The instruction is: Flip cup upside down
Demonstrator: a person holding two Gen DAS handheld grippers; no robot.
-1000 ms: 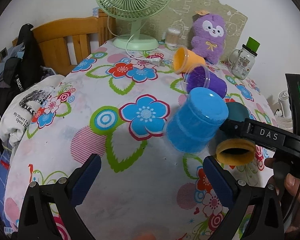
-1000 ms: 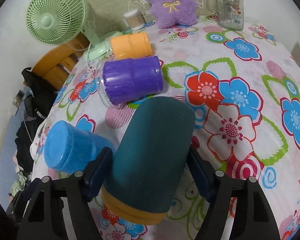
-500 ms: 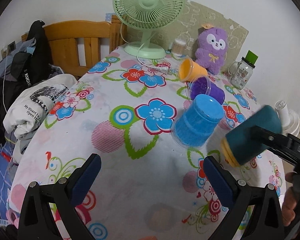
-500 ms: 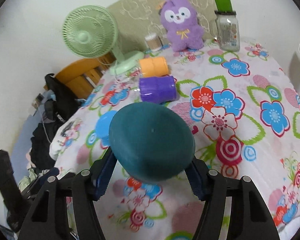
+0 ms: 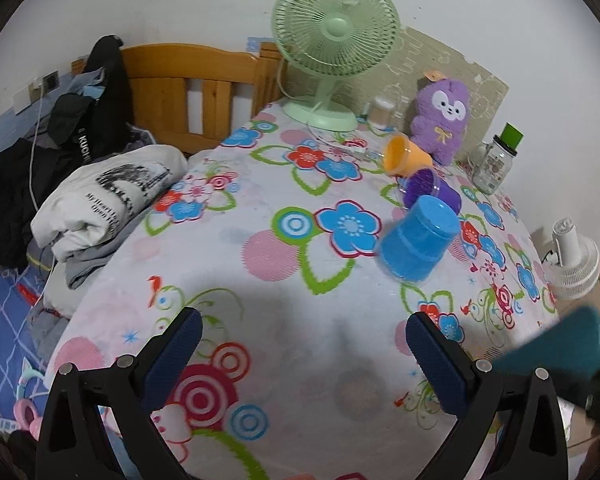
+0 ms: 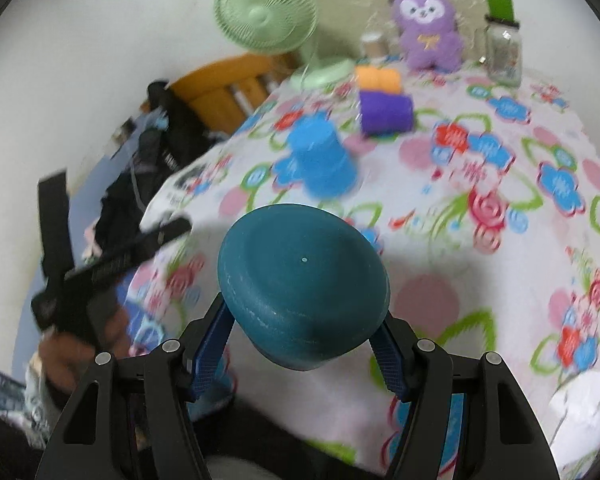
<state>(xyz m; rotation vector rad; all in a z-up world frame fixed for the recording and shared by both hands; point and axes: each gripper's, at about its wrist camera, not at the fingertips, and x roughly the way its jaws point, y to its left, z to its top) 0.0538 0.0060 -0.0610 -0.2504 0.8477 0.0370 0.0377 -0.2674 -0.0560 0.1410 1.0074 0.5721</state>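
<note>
My right gripper [image 6: 306, 348] is shut on a teal cup [image 6: 302, 280], held above the near part of the floral table [image 6: 480, 248] with its closed base toward the camera. The cup shows blurred at the right edge of the left wrist view [image 5: 560, 346]. My left gripper [image 5: 300, 344] is open and empty over the table's near edge. A blue cup [image 5: 416, 242] stands upside down on the table [image 5: 260, 280], also seen in the right wrist view [image 6: 324, 160]. A purple cup [image 5: 430, 190] and an orange cup [image 5: 404, 156] lie on their sides behind it.
A green fan [image 5: 332, 44], a purple plush toy [image 5: 444, 120], a glass jar [image 5: 494, 164] and a small container [image 5: 380, 110] stand along the table's far side. A wooden bed frame [image 5: 188, 80] with piled clothes [image 5: 104, 196] lies left. A white fan [image 5: 572, 260] stands right.
My right gripper has carried the teal cup back and down toward the near edge, base still toward the camera. My left gripper has pulled back from the blue cup, staying open.
</note>
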